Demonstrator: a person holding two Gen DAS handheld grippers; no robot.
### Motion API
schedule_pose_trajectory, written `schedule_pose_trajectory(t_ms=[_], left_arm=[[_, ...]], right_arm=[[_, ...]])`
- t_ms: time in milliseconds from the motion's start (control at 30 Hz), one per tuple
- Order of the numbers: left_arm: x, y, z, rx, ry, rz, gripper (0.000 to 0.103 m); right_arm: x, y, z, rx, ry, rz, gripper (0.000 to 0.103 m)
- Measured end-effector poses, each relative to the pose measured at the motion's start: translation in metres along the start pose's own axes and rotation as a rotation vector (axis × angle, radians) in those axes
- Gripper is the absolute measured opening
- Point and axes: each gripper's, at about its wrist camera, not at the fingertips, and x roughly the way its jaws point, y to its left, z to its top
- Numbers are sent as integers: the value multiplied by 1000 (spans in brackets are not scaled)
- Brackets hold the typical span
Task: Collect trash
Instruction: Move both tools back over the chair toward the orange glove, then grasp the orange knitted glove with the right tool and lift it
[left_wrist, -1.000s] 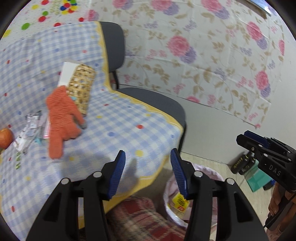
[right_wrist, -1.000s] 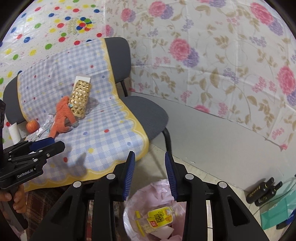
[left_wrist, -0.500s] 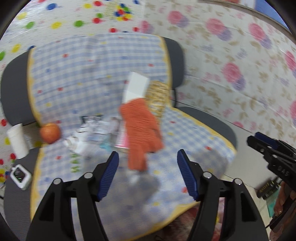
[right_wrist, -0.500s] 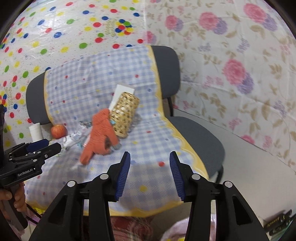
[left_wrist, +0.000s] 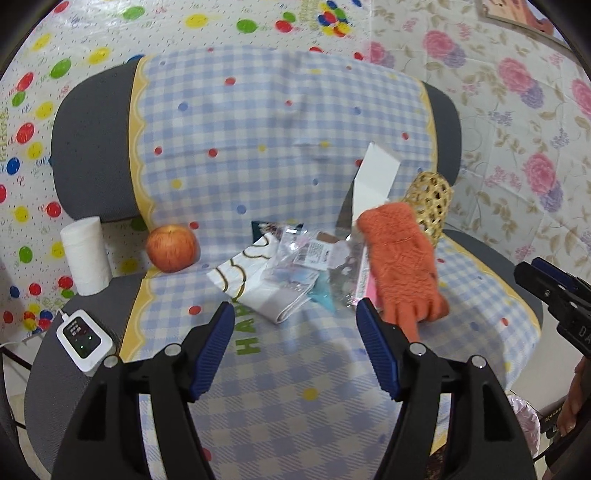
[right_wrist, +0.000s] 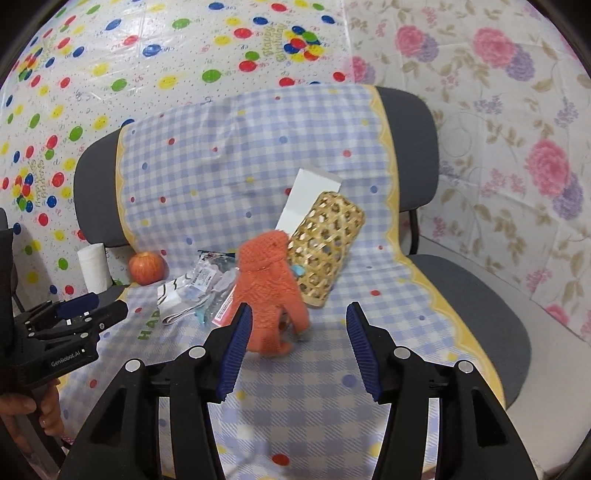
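A pile of clear plastic wrappers (left_wrist: 306, 258) and a folded white printed wrapper (left_wrist: 255, 284) lie on the checked cloth (left_wrist: 280, 387) over two chairs; the pile also shows in the right wrist view (right_wrist: 199, 288). My left gripper (left_wrist: 295, 343) is open and empty, hovering just in front of the wrappers. My right gripper (right_wrist: 297, 339) is open and empty, in front of an orange knitted glove (right_wrist: 269, 291). The bin's pink bag (left_wrist: 524, 417) peeks in at the lower right of the left wrist view.
An orange glove (left_wrist: 402, 258), a woven bamboo cylinder (right_wrist: 325, 243) and a white card (right_wrist: 306, 199) lie on the right. An apple (left_wrist: 171, 247), a paper roll (left_wrist: 86, 254) and a small white device (left_wrist: 83, 336) sit on the left.
Both grippers swung up and left from the bin on the floor to face the chairs. The wrappers now lie straight ahead of the left gripper. Both stayed open.
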Motion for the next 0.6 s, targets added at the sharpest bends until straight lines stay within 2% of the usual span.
schedule_pose_trajectory(t_ms=[133,300,600], left_arm=[[8,10,2,-13,9,15,67],[27,28,10,-38,19,53,67],[55,39,16,-55,42,55,67]], right_arm=[[22,6,3,-7,23,10,52],[57,8,9,-13,63,23,40],[113,15,26,-36,100,20,40]])
